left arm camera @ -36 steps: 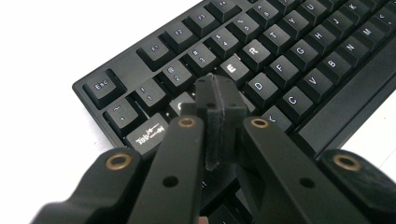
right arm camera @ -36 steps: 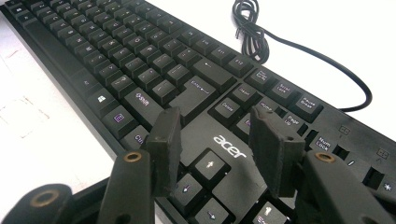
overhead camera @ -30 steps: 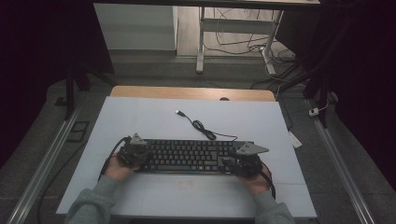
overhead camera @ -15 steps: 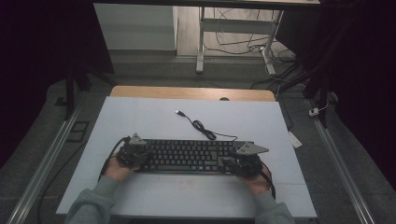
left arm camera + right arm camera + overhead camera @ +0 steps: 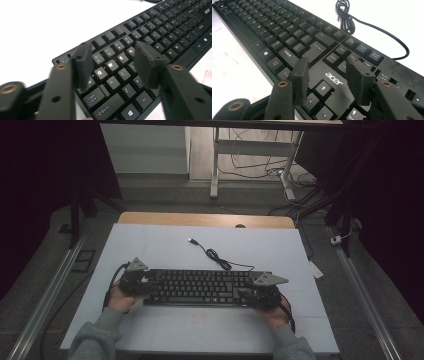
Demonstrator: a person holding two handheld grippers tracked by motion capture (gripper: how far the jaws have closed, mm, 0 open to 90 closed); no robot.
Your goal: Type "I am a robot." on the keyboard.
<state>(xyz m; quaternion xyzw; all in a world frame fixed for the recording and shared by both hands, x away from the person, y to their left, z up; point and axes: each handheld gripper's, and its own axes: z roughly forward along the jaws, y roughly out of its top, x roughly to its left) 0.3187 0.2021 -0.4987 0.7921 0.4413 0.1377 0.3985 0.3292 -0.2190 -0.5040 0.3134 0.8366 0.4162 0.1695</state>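
White tabletop point(image 5: 165, 245) carries the whole job, and a black keyboard point(image 5: 200, 286) lies across its near half, long edge toward the person. Seen from above, the keyboard sits at about 6 o'clock from the table's middle. Its black cable point(image 5: 215, 256) runs off the back edge toward 12 o'clock, with a loose coil and the plug lying bare on the white.

At 9 o'clock of the keyboard the left gripper point(image 5: 112, 65) hovers over the letter keys near Q, W and A. Its jaws have just been opening and now stand apart with nothing between the pads, only keys below them. At 3 o'clock the right gripper point(image 5: 327, 80) hangs over the arrow keys and the brand mark, jaws likewise apart and gripping nothing. Whether either tip touches a keycap cannot be told.

Judging by this, the step in hand is the approach: both grippers are set at opposite ends of the keyboard, ready to take hold but not yet holding. The next move likely calls for lowering each pair of jaws astride an end edge and closing evenly, keeping the board level and the cable slack.
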